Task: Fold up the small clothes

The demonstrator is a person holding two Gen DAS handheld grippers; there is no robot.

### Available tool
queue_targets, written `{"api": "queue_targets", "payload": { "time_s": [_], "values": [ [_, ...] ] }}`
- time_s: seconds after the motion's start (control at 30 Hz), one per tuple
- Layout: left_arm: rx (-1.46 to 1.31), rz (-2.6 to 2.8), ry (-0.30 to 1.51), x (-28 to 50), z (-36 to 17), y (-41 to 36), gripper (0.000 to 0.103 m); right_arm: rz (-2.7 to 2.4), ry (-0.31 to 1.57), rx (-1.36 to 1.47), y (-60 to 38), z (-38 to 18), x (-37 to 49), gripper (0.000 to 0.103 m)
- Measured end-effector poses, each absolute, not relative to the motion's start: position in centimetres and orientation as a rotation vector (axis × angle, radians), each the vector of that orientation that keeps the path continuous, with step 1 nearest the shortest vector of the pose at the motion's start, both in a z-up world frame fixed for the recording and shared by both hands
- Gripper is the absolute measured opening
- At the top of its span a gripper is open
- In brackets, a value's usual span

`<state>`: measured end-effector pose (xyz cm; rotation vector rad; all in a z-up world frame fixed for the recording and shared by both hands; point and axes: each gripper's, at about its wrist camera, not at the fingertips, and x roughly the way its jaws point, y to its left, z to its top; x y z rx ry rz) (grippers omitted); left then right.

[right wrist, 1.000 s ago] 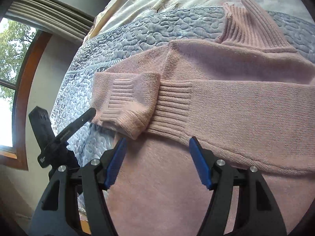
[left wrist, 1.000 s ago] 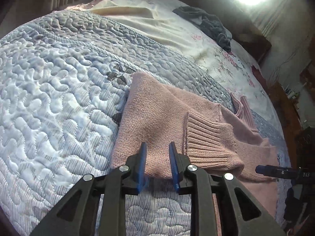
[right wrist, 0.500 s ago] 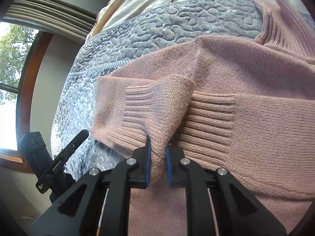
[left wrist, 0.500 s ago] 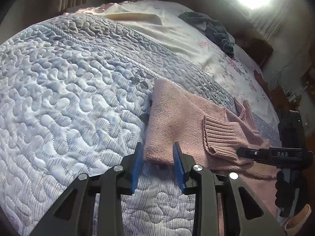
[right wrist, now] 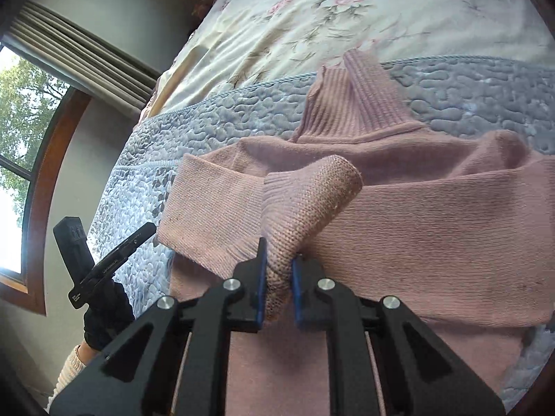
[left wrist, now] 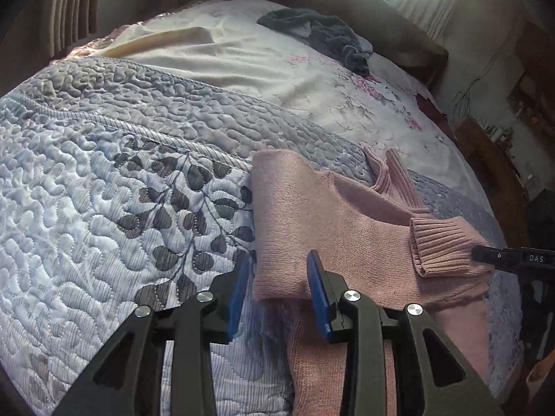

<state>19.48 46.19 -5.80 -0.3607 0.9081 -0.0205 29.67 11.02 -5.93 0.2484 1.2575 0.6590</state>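
Our right claw (right wrist: 279,286) pinches the ribbed cuff (right wrist: 305,201) while the left claw (left wrist: 277,289) gapes empty astride the pink sweater (left wrist: 333,239), sleeves crossed inward, body unfolded.

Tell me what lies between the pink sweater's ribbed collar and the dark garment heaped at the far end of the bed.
In the left wrist view, a band of grey quilt, then floral sheet, separates the ribbed collar from the dark garment; nothing else lies there.

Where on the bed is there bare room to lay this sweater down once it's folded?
Bare quilt lies on the left gripper's side of the pink sweater. The floral sheet beyond is free up to the dark clothes. Crowded where the right gripper pinches the sleeve cuff.
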Motion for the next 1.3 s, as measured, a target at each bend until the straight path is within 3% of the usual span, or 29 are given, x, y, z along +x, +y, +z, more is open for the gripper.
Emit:
{"api": "queue_targets", "payload": {
  "time_s": [0.43,0.77,1.07,1.1,1.17,1.2,1.23,1.3],
  "values": [
    [-0.188,-0.004,1.031,23.5,-10.0,39.6,0.039,0.498,1.371,0.180,6.5,-13.9,30.4,0.016],
    [-0.223,-0.052,0.963,23.0,-6.7,38.7,0.040,0.516,1.247,-0.036,9.9,-8.4,28.8,0.032],
    [-0.248,-0.088,1.047,24.8,-9.8,36.7,0.040,0.569,1.317,-0.247,18.0,-12.3,28.3,0.054],
    [-0.257,-0.090,1.044,24.8,-10.1,36.8,0.040,0.557,1.313,-0.276,18.3,-12.7,28.3,0.053],
    [-0.266,-0.095,1.042,24.8,-10.2,37.0,0.041,0.542,1.287,-0.314,18.5,-12.7,28.3,0.034],
    [-0.266,-0.098,1.043,24.8,-10.2,37.0,0.041,0.538,1.282,-0.319,18.3,-12.6,28.4,0.016],
    [-0.262,-0.100,1.044,24.8,-10.2,37.0,0.041,0.539,1.283,-0.303,17.7,-12.4,28.5,0.010],
    [-0.254,-0.101,1.045,24.8,-10.2,37.0,0.041,0.549,1.286,-0.216,16.1,-11.6,28.8,0.009]
  ]
}}
